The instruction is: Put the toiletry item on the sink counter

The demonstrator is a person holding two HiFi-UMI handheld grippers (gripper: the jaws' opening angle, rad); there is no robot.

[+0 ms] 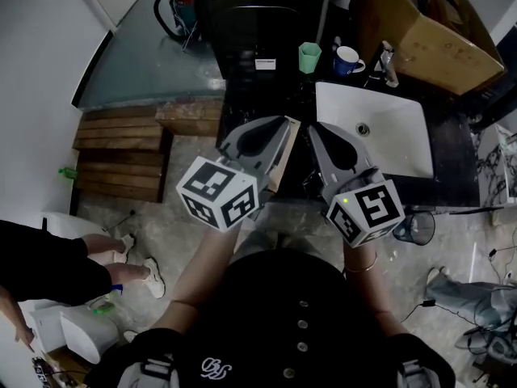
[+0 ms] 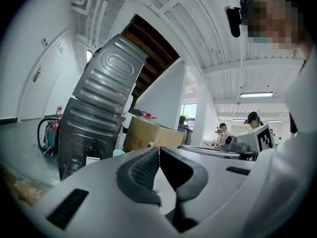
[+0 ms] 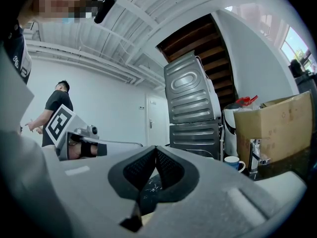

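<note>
My two grippers are held close together above the front edge of the dark sink counter [image 1: 449, 157], both pointing away from me. The left gripper [image 1: 286, 123] is shut, its pads [image 2: 143, 168] pressed tip to tip with nothing between them. Just to its right, the right gripper [image 1: 312, 128] is likewise shut and empty; its pads [image 3: 168, 168] meet at the tips. A white basin [image 1: 388, 140] is set into the counter. Behind it stand a green cup [image 1: 309, 57], a blue mug [image 1: 348, 60] and a faucet [image 1: 387, 63]. Neither gripper holds any toiletry item.
A dark ribbed appliance [image 1: 258, 14] stands behind the counter's left end, and a large cardboard box [image 1: 428, 31] behind the faucet. Wooden steps [image 1: 121, 148] lie to the left. A wire bin [image 1: 414, 226] sits on the floor at right. A person's legs [image 1: 73, 257] show at lower left.
</note>
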